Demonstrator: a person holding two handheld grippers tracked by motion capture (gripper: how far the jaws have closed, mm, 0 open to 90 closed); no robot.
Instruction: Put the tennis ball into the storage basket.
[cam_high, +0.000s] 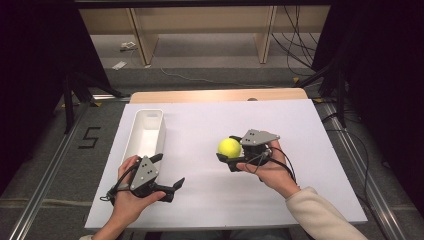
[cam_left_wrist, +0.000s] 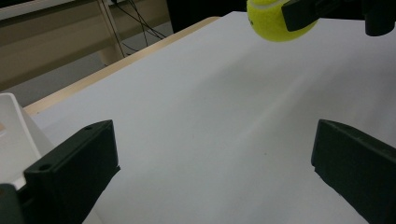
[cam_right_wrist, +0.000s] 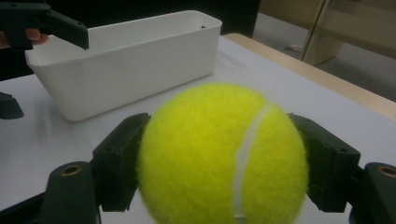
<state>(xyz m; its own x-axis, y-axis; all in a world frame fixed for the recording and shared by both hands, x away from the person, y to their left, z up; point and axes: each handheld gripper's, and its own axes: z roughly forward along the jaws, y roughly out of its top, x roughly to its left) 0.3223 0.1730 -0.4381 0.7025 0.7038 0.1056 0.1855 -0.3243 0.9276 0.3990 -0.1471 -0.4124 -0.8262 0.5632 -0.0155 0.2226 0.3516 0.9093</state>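
A yellow tennis ball (cam_high: 229, 147) sits between the jaws of my right gripper (cam_high: 229, 149), which is shut on it right of the table's middle, a little above the white surface. In the right gripper view the ball (cam_right_wrist: 224, 154) is squeezed on both sides by black pads (cam_right_wrist: 119, 158). My left gripper (cam_high: 170, 171) is open near the front left, with nothing between its jaws. Its two black fingers (cam_left_wrist: 70, 172) stand wide apart over bare white table, and the ball (cam_left_wrist: 273, 21) hangs farther off at the top.
A long white bin (cam_high: 145, 132) stands along the left side of the white tabletop (cam_high: 300, 130), just beyond the left hand; its inside looks bare. The bin (cam_right_wrist: 130, 65) lies ahead of the held ball. Shelving and cables stand on the floor past the table's far edge.
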